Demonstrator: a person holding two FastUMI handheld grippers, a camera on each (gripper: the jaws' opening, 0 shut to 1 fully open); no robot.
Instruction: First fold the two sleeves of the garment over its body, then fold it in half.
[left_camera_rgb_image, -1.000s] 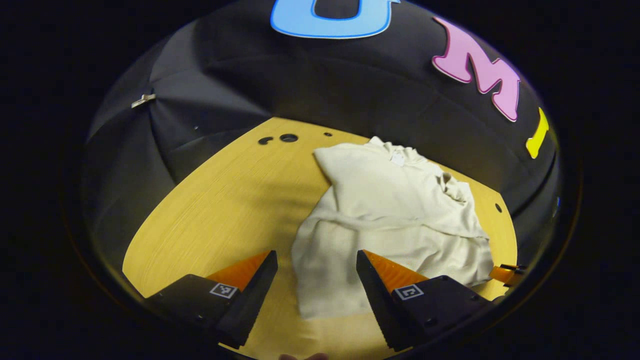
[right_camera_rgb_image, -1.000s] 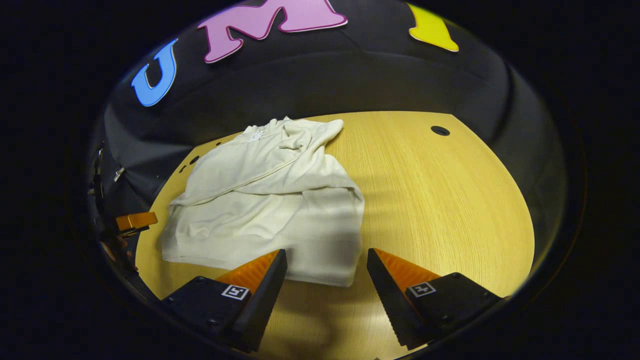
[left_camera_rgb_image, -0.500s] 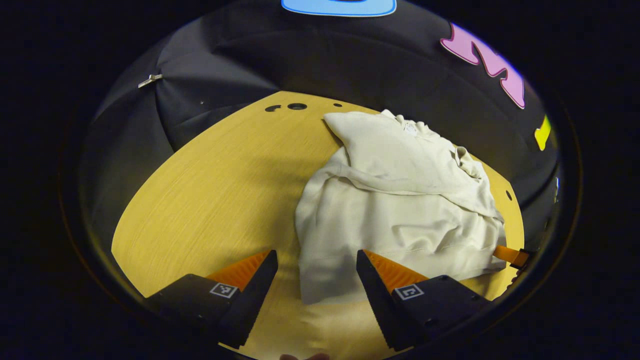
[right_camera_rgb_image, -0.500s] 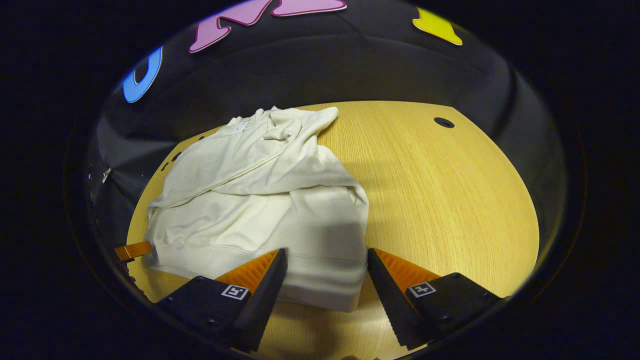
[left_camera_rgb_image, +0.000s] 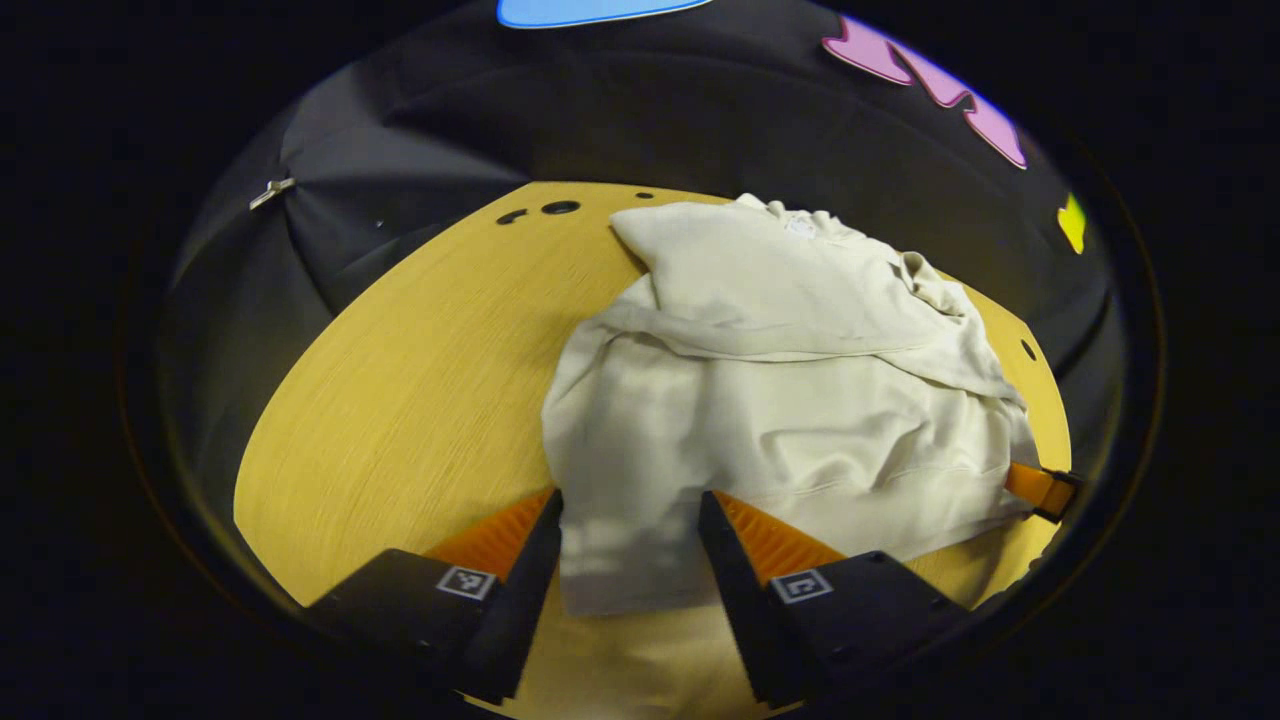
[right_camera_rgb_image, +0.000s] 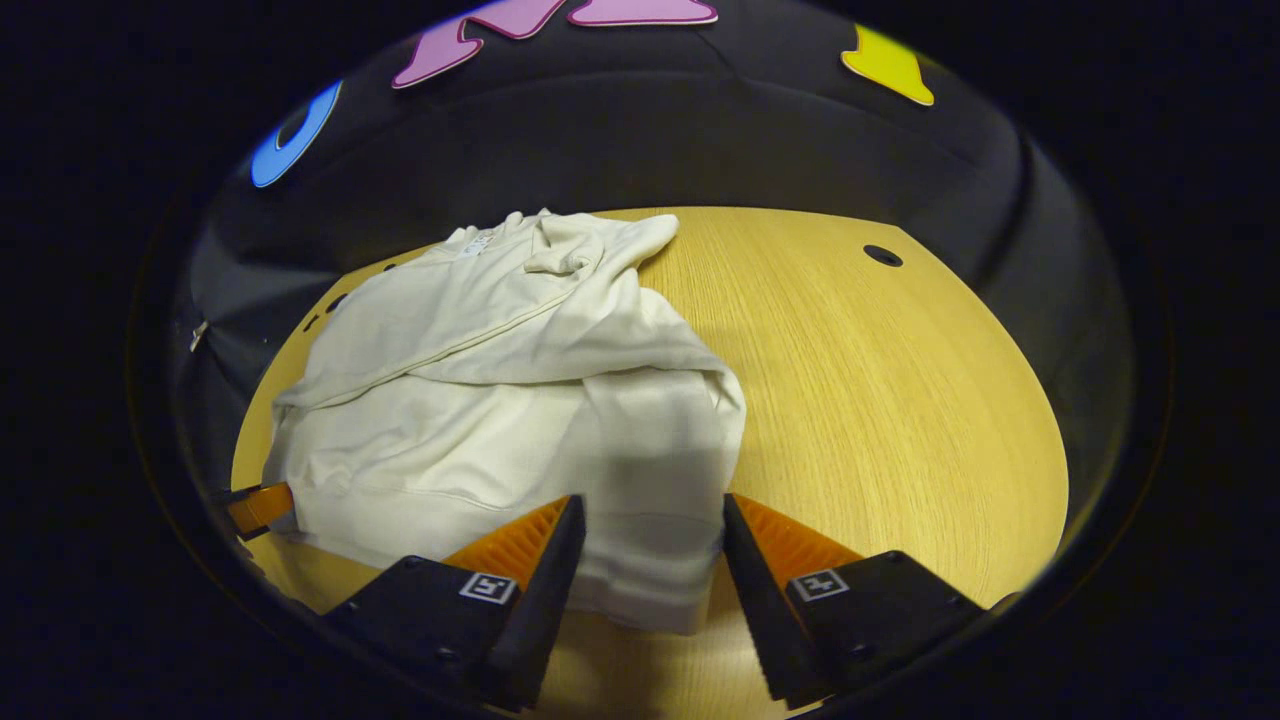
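Surface: a wooden top with small round holes near its far edge is carrying the garment; the black cloth wall is standing behind it.
Garment: a cream long-sleeved top is lying on the surface, both sleeves lying folded across its body, collar toward the wall, hem toward the two hand-held grippers.
Left hand-held gripper: its fingers are standing spread, one on each side of the hem's left corner, which is lying between them; whether they are touching the cloth cannot be told. In the right gripper view one finger is showing at the garment's left hem edge.
Right hand-held gripper: its fingers are standing spread, with the hem's right corner lying between them, not pinched. In the left gripper view one finger is showing at the garment's right hem edge.
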